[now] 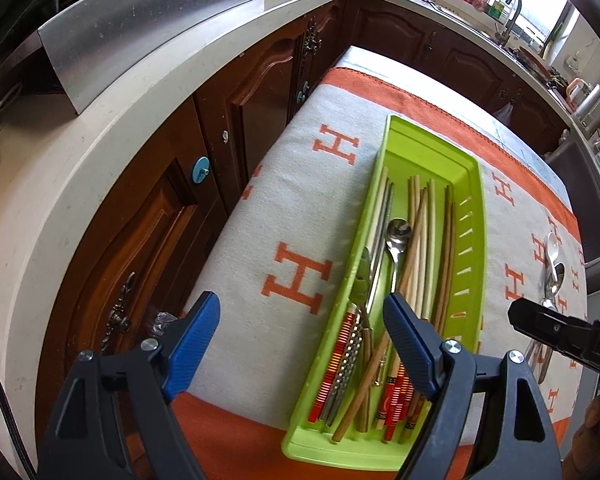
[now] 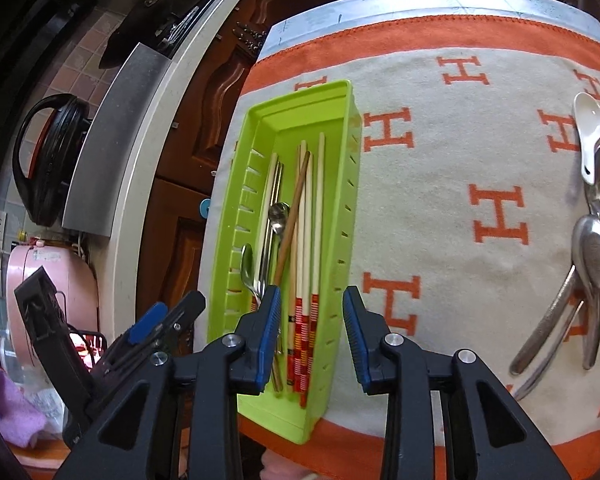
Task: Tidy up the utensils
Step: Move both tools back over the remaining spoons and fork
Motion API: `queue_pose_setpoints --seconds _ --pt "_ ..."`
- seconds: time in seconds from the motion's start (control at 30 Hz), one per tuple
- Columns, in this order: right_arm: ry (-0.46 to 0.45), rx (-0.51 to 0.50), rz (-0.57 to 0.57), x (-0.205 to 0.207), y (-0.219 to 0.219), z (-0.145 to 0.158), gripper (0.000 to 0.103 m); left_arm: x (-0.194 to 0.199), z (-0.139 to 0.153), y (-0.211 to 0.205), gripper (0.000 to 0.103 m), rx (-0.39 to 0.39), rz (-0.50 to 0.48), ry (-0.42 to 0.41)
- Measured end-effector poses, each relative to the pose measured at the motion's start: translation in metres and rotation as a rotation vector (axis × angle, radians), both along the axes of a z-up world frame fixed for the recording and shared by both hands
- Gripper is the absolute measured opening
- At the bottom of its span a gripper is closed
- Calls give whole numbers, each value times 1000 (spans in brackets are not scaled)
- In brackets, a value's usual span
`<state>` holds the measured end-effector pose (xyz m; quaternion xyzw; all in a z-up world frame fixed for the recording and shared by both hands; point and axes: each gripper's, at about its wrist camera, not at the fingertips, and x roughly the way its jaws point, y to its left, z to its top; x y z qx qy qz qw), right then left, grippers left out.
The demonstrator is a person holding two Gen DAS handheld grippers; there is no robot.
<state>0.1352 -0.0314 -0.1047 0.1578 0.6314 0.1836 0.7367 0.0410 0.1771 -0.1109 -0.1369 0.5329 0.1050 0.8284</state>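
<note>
A lime green tray (image 1: 470, 240) lies lengthwise on the H-patterned cloth, holding several wooden and red-banded chopsticks (image 1: 420, 232) and a metal spoon (image 1: 398, 236). My left gripper (image 1: 300, 304) hangs open and wide above the tray's near left edge, with nothing between its fingers. In the right wrist view the tray (image 2: 300, 92) sits at centre left. My right gripper (image 2: 312, 294) is open over its near right wall, its pads touching nothing. Several metal spoons (image 2: 592, 252) and a white ceramic spoon (image 2: 588, 120) lie loose on the cloth at the far right.
The cloth-covered table (image 1: 300, 160) ends close to dark wooden cabinets (image 1: 260, 92) under a pale counter (image 1: 60, 168). A steel panel (image 1: 148, 20) stands on the counter. A black pan (image 2: 52, 160) and a pink appliance (image 2: 52, 280) are at the left.
</note>
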Motion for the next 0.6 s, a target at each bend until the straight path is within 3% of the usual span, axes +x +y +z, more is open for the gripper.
queue_pose_setpoints --seconds 0.6 --pt "-98 -59 -45 -44 -86 11 32 -3 17 -66 82 58 -122 -10"
